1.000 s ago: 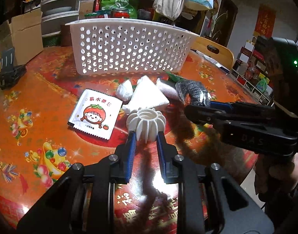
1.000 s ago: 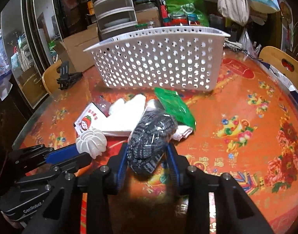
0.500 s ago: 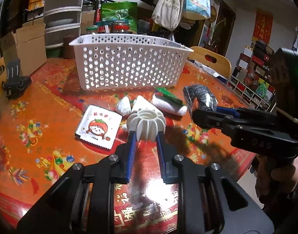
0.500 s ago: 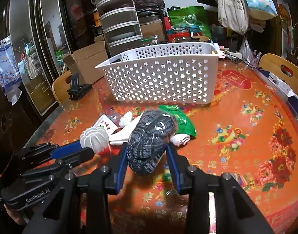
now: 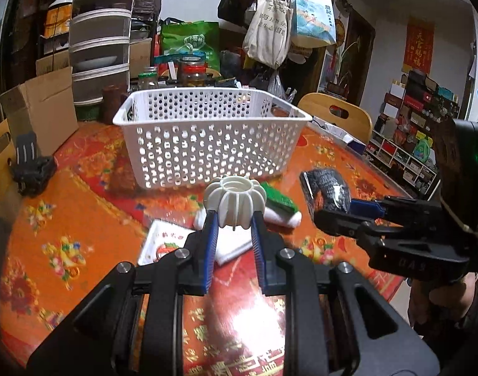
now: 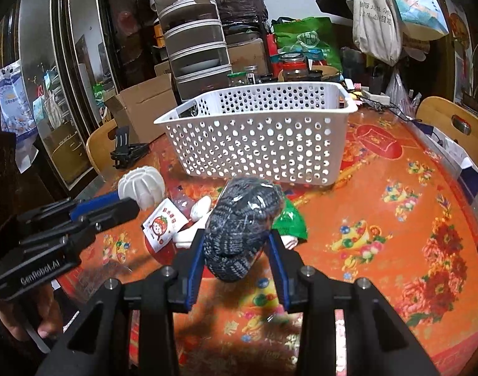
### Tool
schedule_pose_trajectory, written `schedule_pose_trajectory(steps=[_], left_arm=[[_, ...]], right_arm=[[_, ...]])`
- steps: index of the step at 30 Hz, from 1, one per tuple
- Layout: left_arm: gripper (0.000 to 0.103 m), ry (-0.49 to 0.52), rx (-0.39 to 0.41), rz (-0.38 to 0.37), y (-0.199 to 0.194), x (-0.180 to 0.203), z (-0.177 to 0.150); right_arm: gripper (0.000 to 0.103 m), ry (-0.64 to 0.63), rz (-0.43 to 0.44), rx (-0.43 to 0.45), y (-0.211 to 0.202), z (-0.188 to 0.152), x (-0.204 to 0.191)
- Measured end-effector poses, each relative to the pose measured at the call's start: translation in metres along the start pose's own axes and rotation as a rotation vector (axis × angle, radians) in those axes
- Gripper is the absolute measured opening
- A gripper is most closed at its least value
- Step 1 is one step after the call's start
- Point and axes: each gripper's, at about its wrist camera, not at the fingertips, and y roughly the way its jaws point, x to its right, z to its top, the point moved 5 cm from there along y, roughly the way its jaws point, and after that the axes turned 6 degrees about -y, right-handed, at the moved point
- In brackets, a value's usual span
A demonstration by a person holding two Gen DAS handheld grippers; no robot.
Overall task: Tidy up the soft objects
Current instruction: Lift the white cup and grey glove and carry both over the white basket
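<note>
My left gripper (image 5: pixel 234 219) is shut on a white ribbed pumpkin-shaped object (image 5: pixel 235 202), held in the air above the table; in the right wrist view the same object (image 6: pixel 141 186) shows at the left. My right gripper (image 6: pixel 237 241) is shut on a dark grey knitted bundle wrapped in clear film (image 6: pixel 242 228), also lifted; the bundle (image 5: pixel 328 189) appears at the right of the left wrist view. A white perforated basket (image 5: pixel 207 144) (image 6: pixel 264 144) stands just beyond both. On the table below lie a tomato-print sachet (image 6: pixel 160 224), white soft pieces (image 5: pixel 282 217) and a green packet (image 6: pixel 290 221).
The round table (image 6: pixel 395 206) has a red-orange flowered cover. A black clip stand (image 5: pixel 30 169) sits at the left edge. Cardboard boxes (image 5: pixel 41 106), stacked containers, jars and hanging bags crowd behind the basket. Wooden chairs (image 5: pixel 336 116) stand at the right rim.
Both grippers have risen with their objects, the left one more. The basket and the items on the table now sit lower in view, and the basket's inside shows.
</note>
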Motion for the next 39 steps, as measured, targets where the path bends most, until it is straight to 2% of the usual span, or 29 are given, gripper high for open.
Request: schedule_pose_trajectory(steps=[9,15,22,26,32,39], left_arm=[[0.019,-0.014,0.045,0.015,0.009,-0.014,0.055],[0.019,-0.017,0.049,0.028,0.027,-0.024,0.091],[0.019,-0.032,0.025,0.038,0.057,-0.036,0.150],[0.019,-0.051,-0.026,0.054,0.088,-0.044,0.177],[0.019,-0.072,-0.146,0.091,0.151,-0.059,0.204],[0.019,-0.087,-0.285,0.140,0.214,-0.073,0.201]], right_arm=[[0.038,-0.038,-0.030,0.031,0.001,0.041,0.013],[0.038,-0.046,-0.041,0.038,0.011,0.073,0.023],[0.038,-0.047,-0.048,0.026,0.029,0.124,0.041],[0.038,-0.041,-0.065,-0.008,0.051,0.147,0.053],[0.038,-0.012,-0.083,-0.093,0.094,0.162,0.077],[0.038,-0.016,-0.098,-0.219,0.146,0.161,0.095]])
